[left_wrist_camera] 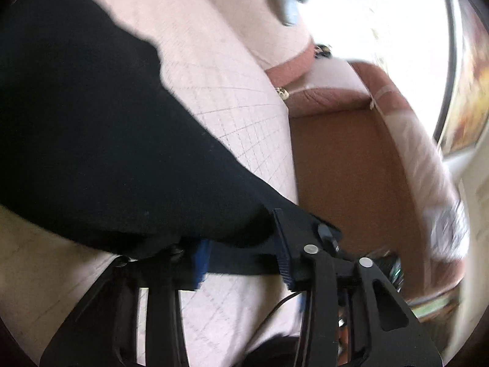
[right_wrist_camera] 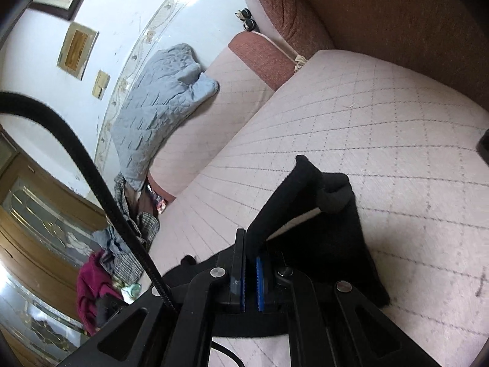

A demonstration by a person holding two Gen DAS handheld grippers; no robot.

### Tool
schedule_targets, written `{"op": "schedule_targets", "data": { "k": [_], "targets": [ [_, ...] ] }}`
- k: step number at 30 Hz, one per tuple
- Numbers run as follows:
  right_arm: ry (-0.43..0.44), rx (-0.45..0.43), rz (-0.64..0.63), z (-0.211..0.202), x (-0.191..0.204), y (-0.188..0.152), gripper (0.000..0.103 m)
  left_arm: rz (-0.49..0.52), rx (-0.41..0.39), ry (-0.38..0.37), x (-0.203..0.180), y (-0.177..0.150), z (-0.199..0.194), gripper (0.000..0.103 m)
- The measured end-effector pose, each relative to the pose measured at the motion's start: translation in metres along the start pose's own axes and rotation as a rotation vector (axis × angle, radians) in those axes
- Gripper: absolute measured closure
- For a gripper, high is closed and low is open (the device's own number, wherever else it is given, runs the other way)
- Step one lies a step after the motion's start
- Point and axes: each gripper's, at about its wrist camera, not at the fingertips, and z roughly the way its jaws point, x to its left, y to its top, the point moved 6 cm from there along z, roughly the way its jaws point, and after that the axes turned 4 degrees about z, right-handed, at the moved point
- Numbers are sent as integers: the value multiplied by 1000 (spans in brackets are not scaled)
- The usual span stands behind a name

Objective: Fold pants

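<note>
Black pants (left_wrist_camera: 91, 140) lie on the pink quilted sofa cover (left_wrist_camera: 232, 104) and fill the left of the left wrist view. My left gripper (left_wrist_camera: 243, 260) is at their near edge. Its blue-padded fingers (left_wrist_camera: 284, 260) stand apart, and a strip of the black cloth runs across the gap without being squeezed. In the right wrist view my right gripper (right_wrist_camera: 251, 270) is shut on a fold of the pants (right_wrist_camera: 324, 232), which rises from between its blue pads (right_wrist_camera: 259, 281). The rest of that cloth is bunched on the cover (right_wrist_camera: 366, 116) just ahead.
The brown sofa back (right_wrist_camera: 397, 15) and an armrest cushion (right_wrist_camera: 262, 58) border the seat. A grey quilted cloth (right_wrist_camera: 159, 98) lies at the far end. Loose clothes (right_wrist_camera: 122, 244) are heaped beyond the seat edge. A black cable (right_wrist_camera: 91, 177) crosses the left side.
</note>
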Motion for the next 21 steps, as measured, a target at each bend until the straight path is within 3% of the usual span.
{"op": "schedule_targets", "data": {
  "k": [3, 6, 12, 14, 17, 19, 21],
  "targets": [
    [-88, 48, -22, 4, -13, -10, 99, 64, 16, 67, 5, -16, 1, 67],
    [-198, 123, 12, 15, -34, -25, 99, 43, 76, 107, 29, -30, 10, 86],
    [-194, 110, -76, -5, -14, -32, 99, 89, 44, 101, 21, -25, 6, 86],
    [-234, 116, -101, -1, -16, -34, 99, 90, 63, 112, 24, -26, 12, 86],
    [-278, 184, -29, 16, -41, -38, 97, 76, 70, 112, 27, -28, 12, 86],
    [-235, 162, 35, 9, -45, -35, 90, 108, 85, 149, 25, -31, 4, 84],
    [-282, 147, 39, -5, -45, -33, 86, 152, 106, 194, 25, -33, -5, 76]
  ]
}}
